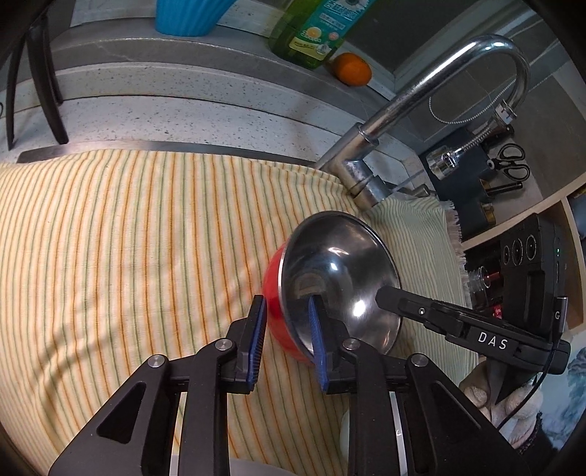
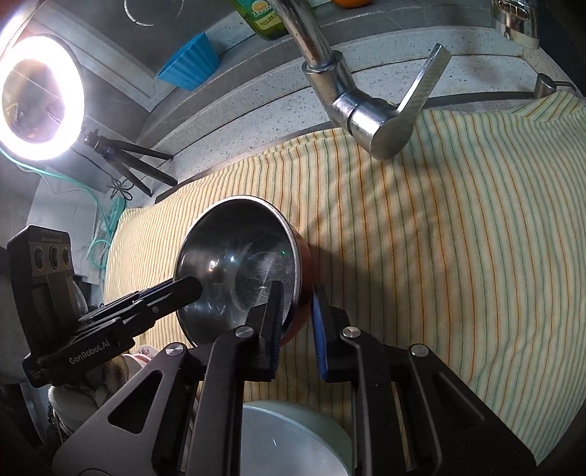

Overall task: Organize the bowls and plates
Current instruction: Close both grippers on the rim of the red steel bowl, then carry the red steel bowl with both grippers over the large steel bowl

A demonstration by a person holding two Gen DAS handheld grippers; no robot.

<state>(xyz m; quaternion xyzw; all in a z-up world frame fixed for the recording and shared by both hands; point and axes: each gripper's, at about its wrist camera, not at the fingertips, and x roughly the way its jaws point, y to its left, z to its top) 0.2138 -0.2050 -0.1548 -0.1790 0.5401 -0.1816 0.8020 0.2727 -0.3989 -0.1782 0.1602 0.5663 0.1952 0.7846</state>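
A steel bowl with a red outside (image 1: 340,278) is held tilted above a striped cloth (image 1: 128,238). My left gripper (image 1: 287,311) has its blue pads on either side of the bowl's near rim, one finger inside (image 1: 315,322) and one outside. My right gripper (image 2: 298,296) straddles the opposite rim of the same bowl (image 2: 238,256) the same way; its black finger shows in the left wrist view (image 1: 403,304). A pale green bowl (image 2: 293,439) lies below the right gripper.
A chrome faucet (image 1: 421,110) rises behind the cloth, its lever (image 2: 421,91) near the right gripper's view. On the back ledge stand a blue cup (image 1: 186,16), a green soap bottle (image 1: 315,33) and an orange (image 1: 353,69). A ring light (image 2: 40,99) glows at left.
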